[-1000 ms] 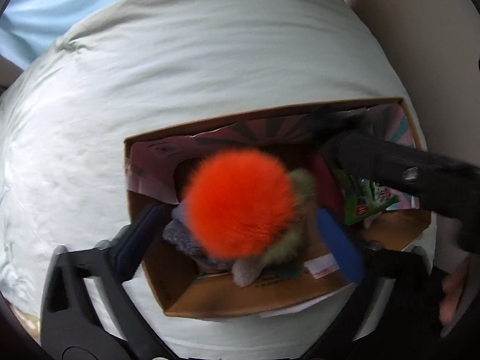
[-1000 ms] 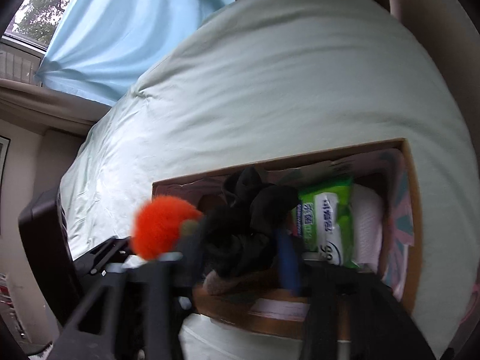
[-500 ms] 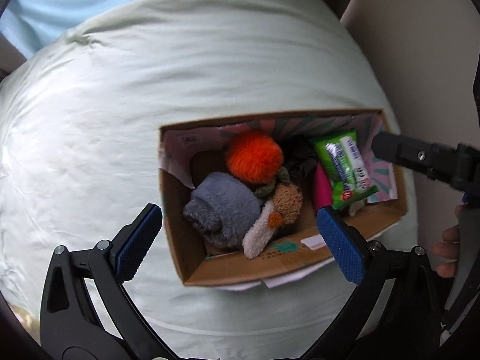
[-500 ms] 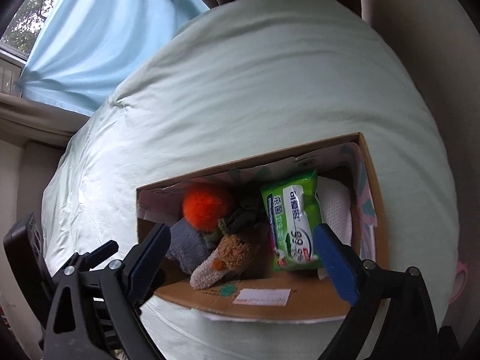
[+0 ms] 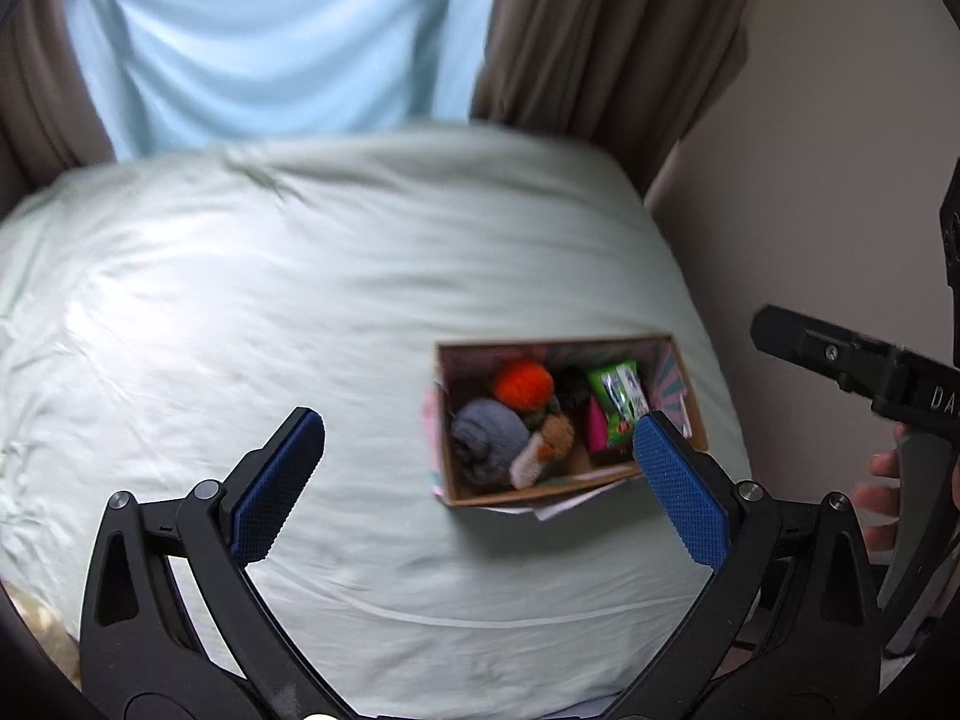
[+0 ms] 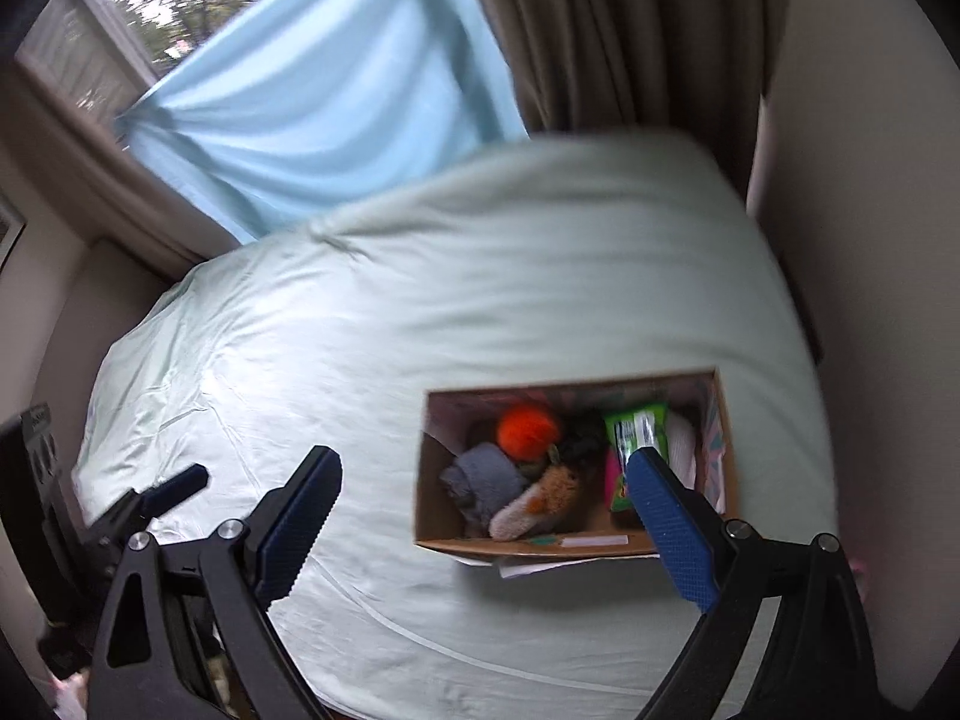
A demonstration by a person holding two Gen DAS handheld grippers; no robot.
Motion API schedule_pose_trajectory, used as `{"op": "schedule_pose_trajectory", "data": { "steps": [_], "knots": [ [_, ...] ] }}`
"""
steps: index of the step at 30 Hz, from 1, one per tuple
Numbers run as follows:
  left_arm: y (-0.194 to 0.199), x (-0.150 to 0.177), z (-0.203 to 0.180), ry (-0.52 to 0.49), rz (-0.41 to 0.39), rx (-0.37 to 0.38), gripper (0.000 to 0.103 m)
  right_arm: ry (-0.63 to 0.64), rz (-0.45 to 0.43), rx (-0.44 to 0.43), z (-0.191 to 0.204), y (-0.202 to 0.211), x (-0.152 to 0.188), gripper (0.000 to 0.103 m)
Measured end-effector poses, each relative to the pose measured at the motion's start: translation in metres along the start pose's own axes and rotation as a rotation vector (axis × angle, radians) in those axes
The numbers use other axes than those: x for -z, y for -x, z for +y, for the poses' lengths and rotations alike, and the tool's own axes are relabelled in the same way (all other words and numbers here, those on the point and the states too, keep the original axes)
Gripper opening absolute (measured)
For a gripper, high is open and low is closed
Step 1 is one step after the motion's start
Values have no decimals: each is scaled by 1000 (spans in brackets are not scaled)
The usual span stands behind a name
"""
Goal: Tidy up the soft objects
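A cardboard box sits on the bed's right side. Inside lie an orange pompom, a grey plush, a brown and white plush, a black soft item and a green wipes pack. My left gripper is open and empty, high above the bed. My right gripper is open and empty, also well above the box. The right gripper's body shows at the left wrist view's right edge.
The pale green bed cover spreads wide left of the box. A wall runs along the bed's right side. Brown curtains and a blue curtain hang behind. The left gripper's tip shows low left.
The left gripper let go of the orange pompom, which now lies in the box. The right gripper released the black item. Both opened and pulled back far from the box.
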State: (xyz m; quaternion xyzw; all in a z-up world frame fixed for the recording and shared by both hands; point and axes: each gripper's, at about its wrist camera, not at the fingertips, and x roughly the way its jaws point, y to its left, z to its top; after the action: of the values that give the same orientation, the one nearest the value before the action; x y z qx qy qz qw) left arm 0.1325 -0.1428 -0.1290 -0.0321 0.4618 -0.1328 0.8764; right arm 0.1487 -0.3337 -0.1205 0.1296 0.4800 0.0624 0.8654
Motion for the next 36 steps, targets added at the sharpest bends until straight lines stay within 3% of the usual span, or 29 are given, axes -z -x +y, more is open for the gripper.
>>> {"op": "schedule_pose_trajectory", "data": {
  "steps": [9,18,26,36],
  "knots": [
    [135,2,54,21,-286,-82,103,133,-214,79,93,82,19,95],
    [206,29,75,-28,-447,-164,103,183,-402,171,147,120,54,95],
    [218,39,74,-48,-504,-215,103,176,-432,175,155,119,68,95],
    [212,39,72,-47,-491,-190,103,156,-459,192,152,129,70,95]
  ]
}}
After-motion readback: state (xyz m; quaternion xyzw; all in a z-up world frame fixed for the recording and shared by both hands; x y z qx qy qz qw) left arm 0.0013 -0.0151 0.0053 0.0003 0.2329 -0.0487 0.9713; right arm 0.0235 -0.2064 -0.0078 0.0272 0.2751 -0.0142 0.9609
